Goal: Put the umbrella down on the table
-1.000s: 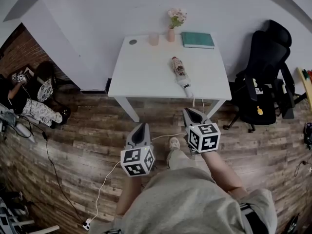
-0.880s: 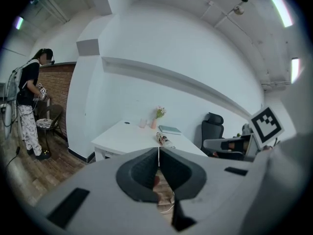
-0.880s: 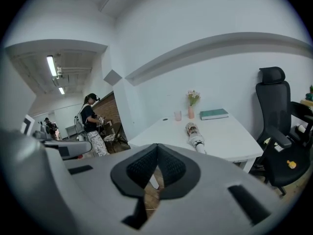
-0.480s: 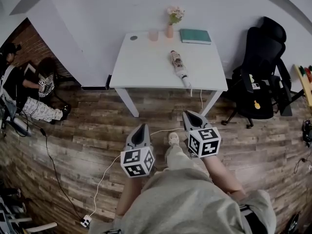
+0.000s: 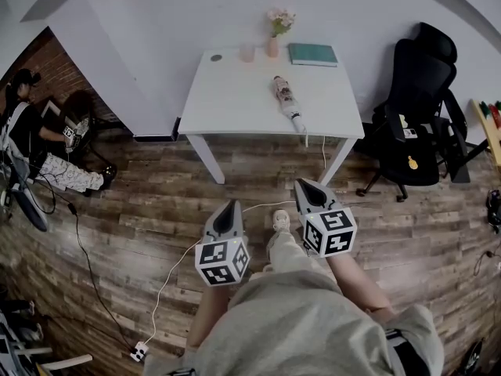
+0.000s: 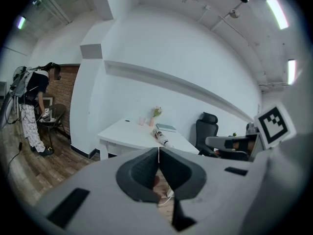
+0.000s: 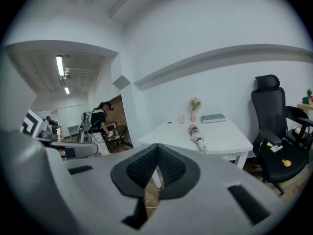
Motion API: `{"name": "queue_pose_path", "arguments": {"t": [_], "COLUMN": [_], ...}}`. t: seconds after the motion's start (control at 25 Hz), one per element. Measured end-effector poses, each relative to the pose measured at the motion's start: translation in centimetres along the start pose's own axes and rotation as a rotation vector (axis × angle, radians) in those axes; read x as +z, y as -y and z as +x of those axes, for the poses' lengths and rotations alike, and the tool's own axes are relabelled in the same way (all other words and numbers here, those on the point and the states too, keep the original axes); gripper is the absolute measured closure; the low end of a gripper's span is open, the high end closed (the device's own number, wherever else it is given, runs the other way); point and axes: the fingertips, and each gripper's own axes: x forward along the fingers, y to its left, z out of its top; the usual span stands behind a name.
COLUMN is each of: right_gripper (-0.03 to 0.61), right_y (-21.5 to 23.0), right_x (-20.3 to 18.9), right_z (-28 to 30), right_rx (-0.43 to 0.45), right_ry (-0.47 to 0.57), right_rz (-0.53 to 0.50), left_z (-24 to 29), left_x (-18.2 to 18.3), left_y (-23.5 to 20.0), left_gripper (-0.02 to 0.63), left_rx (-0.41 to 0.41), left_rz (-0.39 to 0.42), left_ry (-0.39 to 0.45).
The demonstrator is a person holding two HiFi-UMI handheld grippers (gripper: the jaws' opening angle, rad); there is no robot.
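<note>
Left tongs [image 5: 229, 207] and right tongs [image 5: 302, 185] are both closed, holding nothing.

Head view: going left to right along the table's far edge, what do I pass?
Dark disc → cup → vase → book
</note>
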Motion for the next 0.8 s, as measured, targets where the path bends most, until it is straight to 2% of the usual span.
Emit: {"name": "queue_pose_path", "arguments": {"t": [0.32, 0.8], "right_gripper": [0.578, 0.578], "right_y": [-0.3, -0.5], "right_x": [-0.3, -0.1], "right_z": [-1.0, -2.4], "right_rx": [0.016, -0.011], "right_ry": [0.011, 0.029], "right_rz": [0.032, -0.015], "left_z": [-1.1, -1.8], "left_x": [-0.2, -0.1], "left_y": [0.8, 1.4], "left_gripper": [0.604, 0.604], "left_rx": [-0.002, -0.019], "left_rz": [0.012, 0.018], "left_ry": [0.012, 0.022]}}
